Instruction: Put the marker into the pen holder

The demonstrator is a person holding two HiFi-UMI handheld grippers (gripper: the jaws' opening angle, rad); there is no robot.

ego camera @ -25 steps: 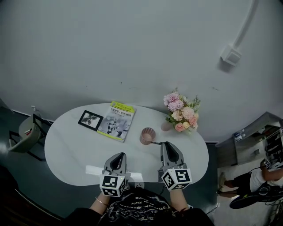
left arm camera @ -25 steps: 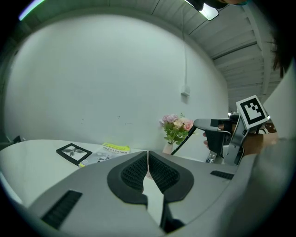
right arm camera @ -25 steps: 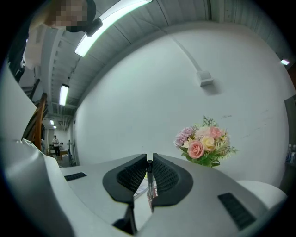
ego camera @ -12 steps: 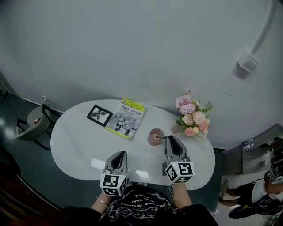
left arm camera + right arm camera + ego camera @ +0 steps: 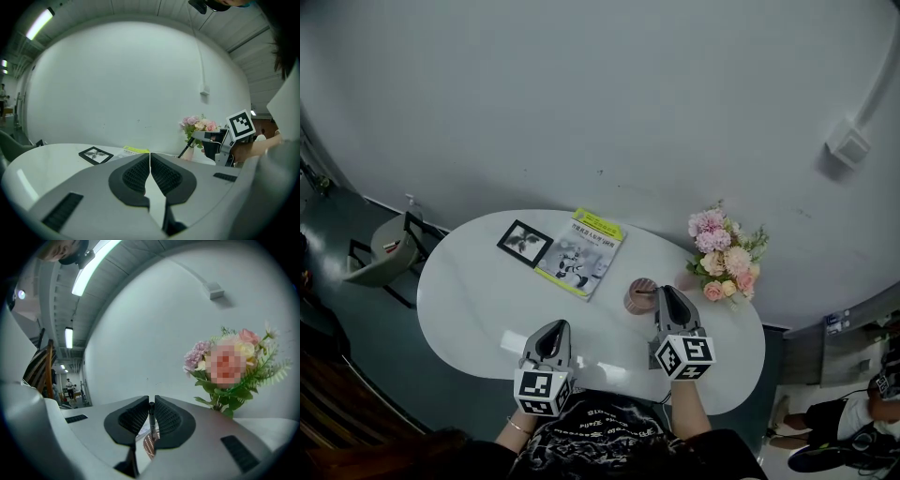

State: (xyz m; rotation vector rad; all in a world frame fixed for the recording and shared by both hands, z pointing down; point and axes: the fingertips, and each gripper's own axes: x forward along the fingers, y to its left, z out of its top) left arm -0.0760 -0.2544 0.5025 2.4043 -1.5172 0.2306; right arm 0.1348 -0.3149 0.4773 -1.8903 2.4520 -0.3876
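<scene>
- Head view: right gripper [image 5: 662,292] clenched on marker [image 5: 645,292], tip over pink pen holder [image 5: 636,304] on table [image 5: 487,291]. Risk: tip strikes rim, light holder topples.
- Left gripper view: left gripper [image 5: 150,158] jaws pressed together, empty. Holder unbraced.
- Right gripper view: marker upright between pads, holder below. Risk: off-centre release, marker drops onto table.
</scene>
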